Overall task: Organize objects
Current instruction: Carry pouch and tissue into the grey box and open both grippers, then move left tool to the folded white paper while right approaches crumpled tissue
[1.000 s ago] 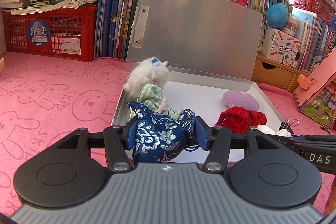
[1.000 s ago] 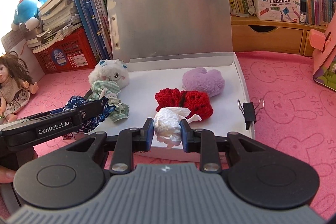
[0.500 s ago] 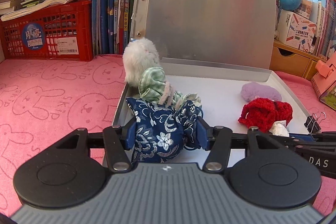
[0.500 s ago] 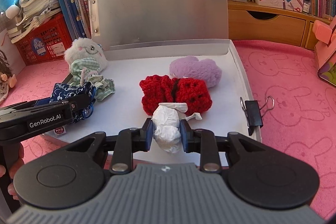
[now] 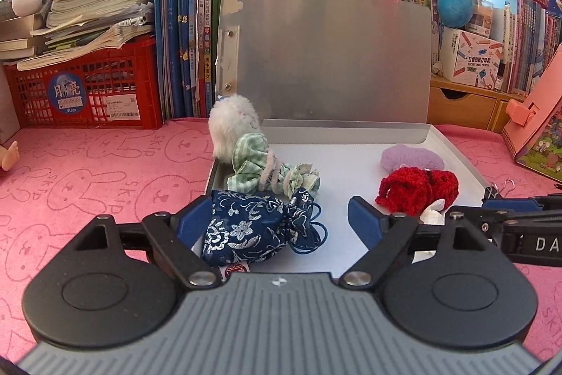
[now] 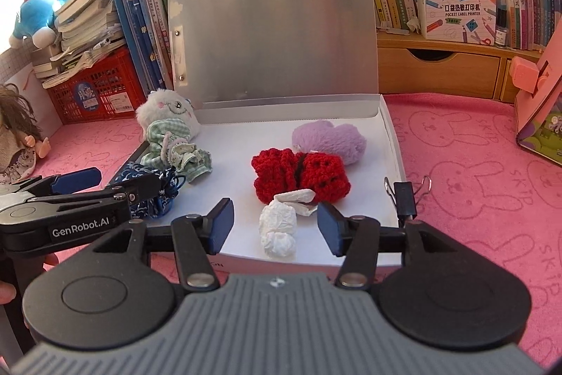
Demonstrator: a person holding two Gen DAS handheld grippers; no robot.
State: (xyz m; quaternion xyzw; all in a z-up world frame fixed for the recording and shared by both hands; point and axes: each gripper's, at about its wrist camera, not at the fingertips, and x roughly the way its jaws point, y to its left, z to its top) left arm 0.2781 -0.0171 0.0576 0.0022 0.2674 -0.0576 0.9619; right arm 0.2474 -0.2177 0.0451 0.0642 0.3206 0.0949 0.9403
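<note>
Pink bunny-print cloth [image 5: 87, 171] covers the surface, and on it sits my landmark, an open box [image 6: 309, 255] with its silver lid [image 5: 326, 58] standing upright at the back. My left gripper [image 5: 281, 220] has just been opening and its jaws now stand wide; the blue brocade pouch [image 5: 253, 231] lies between them at the box's front left corner, against the left pad and clear of the right one. My right gripper [image 6: 275, 224] has also just been opening, and the crumpled white tissue [image 6: 279, 229] lies loose between its spread pads at the box's front edge, touching neither. Behind the tissue, mid-box, I see a red crochet piece [image 6: 300, 176], with a lilac plush [image 6: 330, 139] just behind that. A white plush toy [image 6: 167, 113] in green gingham sits at the box's back left. A black binder clip [image 6: 404, 195] grips the box's right rim.
</note>
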